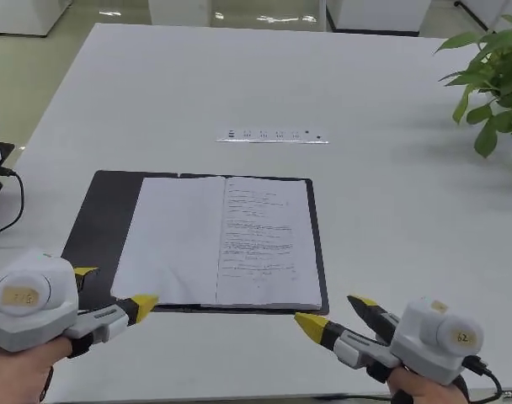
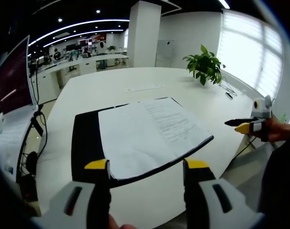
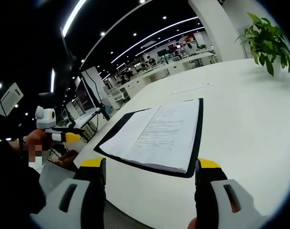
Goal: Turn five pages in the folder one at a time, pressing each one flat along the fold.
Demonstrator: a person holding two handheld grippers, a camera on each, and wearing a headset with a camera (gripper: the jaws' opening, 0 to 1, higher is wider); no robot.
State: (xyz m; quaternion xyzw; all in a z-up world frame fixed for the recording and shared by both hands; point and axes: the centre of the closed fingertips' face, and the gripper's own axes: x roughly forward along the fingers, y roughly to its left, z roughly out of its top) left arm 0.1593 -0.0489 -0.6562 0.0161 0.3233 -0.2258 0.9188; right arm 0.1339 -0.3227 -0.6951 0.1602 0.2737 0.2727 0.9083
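Note:
A black folder (image 1: 100, 219) lies open on the white table, with a blank turned page (image 1: 176, 240) on the left and a printed page (image 1: 269, 244) on the right. My left gripper (image 1: 117, 290) hovers open just off the folder's near left corner. My right gripper (image 1: 336, 313) is open near the table's front edge, below the folder's near right corner. In the left gripper view the folder (image 2: 85, 143) lies just beyond the yellow fingertips (image 2: 97, 165). In the right gripper view the folder (image 3: 198, 129) lies ahead of the open jaws.
A potted green plant (image 1: 492, 84) stands at the table's far right. A strip of sockets (image 1: 273, 135) is set into the table beyond the folder. Cables (image 1: 12, 198) hang off the left edge. The table's front edge (image 1: 264, 396) is close to both grippers.

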